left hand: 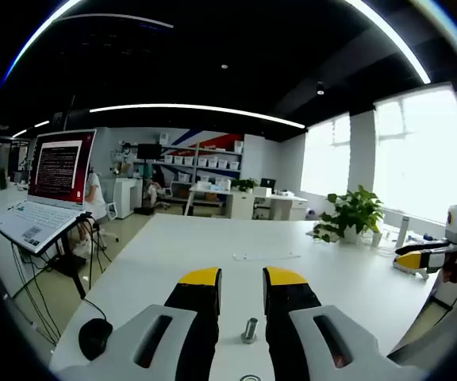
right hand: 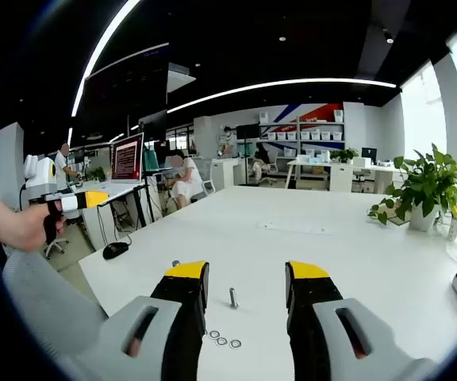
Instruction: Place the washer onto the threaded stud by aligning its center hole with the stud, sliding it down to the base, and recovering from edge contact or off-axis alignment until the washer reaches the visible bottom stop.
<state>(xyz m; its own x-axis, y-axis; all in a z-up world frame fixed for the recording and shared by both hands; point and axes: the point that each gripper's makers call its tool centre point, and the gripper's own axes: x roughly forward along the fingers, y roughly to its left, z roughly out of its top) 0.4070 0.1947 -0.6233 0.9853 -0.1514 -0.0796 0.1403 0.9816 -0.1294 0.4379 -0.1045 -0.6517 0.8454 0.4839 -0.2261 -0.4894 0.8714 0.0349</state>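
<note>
With both tools empty and their jaws apart, I judge the step is picking a washer: I'd lower my right tool (right hand: 244, 290) onto one of the washers (right hand: 224, 340) lying loose on the white tabletop (right hand: 347, 238) just beside the upright threaded stud (right hand: 233, 298), pinching its rim only so the hole stays free.

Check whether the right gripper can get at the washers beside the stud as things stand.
Probably yes: the right gripper is open, and the washers lie bare on the table just ahead, near the stud.
</note>
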